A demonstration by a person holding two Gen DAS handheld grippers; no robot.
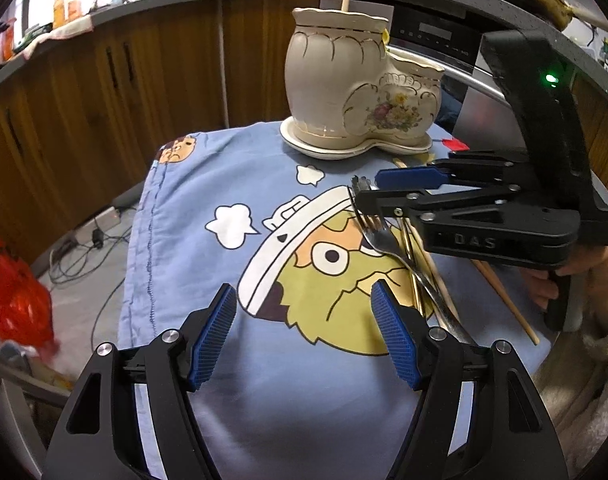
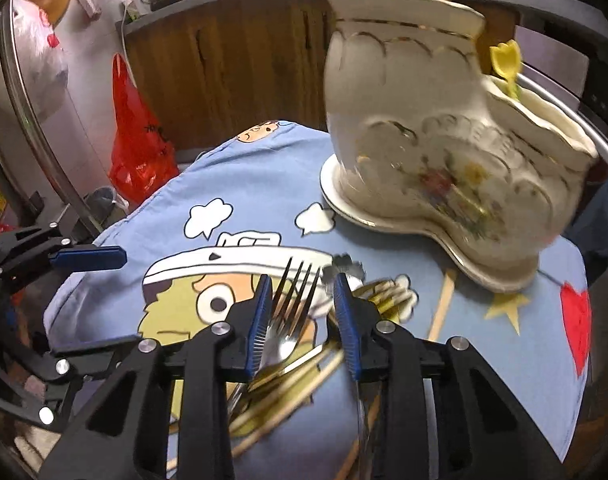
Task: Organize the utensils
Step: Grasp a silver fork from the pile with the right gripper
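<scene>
The left claw (image 1: pixel 304 332) hangs wide open and empty over the blue cloth (image 1: pixel 192 264). The right claw (image 2: pixel 304 312), half closed, straddles the fork (image 2: pixel 290 308) lying near the boot-shaped holder (image 2: pixel 423 152); a firm grip cannot be told.

The black left gripper with blue ribbed pads (image 1: pixel 304 334) points steeply downward, its jaws spread wide with nothing between them. The matching black right gripper with blue pads (image 2: pixel 302 320) also tilts down, jaws drawn partway together. A person's hand (image 1: pixel 559 280) wraps the right gripper's black pistol handle, a pale fleecy sleeve (image 1: pixel 599 344) behind it
</scene>
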